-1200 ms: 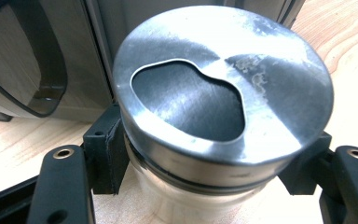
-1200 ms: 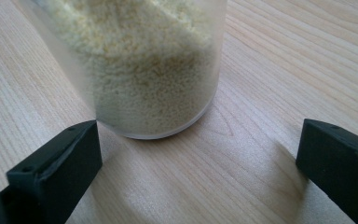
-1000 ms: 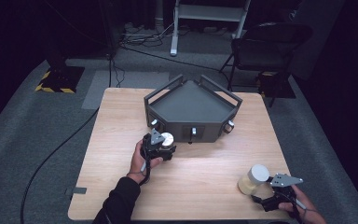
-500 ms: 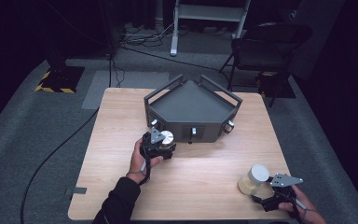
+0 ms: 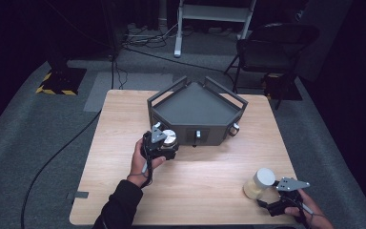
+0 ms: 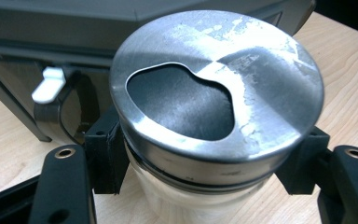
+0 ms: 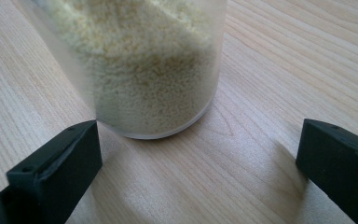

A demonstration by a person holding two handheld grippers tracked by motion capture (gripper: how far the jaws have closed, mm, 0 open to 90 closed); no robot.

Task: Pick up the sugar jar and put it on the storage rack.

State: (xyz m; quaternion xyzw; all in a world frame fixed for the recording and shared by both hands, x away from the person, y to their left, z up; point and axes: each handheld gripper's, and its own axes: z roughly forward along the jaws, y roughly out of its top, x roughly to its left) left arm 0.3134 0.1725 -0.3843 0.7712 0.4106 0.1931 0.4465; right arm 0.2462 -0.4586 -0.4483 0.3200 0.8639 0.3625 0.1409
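A: Nothing much has been shifted since the earlier frames: the left gripper (image 5: 164,143) is kept at the front wall of the dark tray (image 5: 196,105), and the right gripper (image 5: 279,200) is kept at the near right corner of the table (image 5: 209,181).

B: How are the jaws seen to stand?

A: In the left gripper view, the jaws are closed against both sides of the steel-lidded jar (image 6: 214,112), just below its lid. In the right gripper view, the jaws are spread wide on either side of the grain jar (image 7: 144,65), with neither touching it.

B: Where is each jar placed?

A: The steel-lidded jar (image 5: 169,139) is held just in front of the tray. The grain jar (image 5: 259,183) is stood on the wood, just ahead of the right gripper.

B: What could be expected to go wrong?

A: The grip is taken high, near the lid, so the jar could be tilted or dropped if it is swung quickly. It could also be knocked against the tray's wall, being so close. On the right, the grain jar could be pushed over if one jaw meets it first, since it is off centre toward the left jaw.
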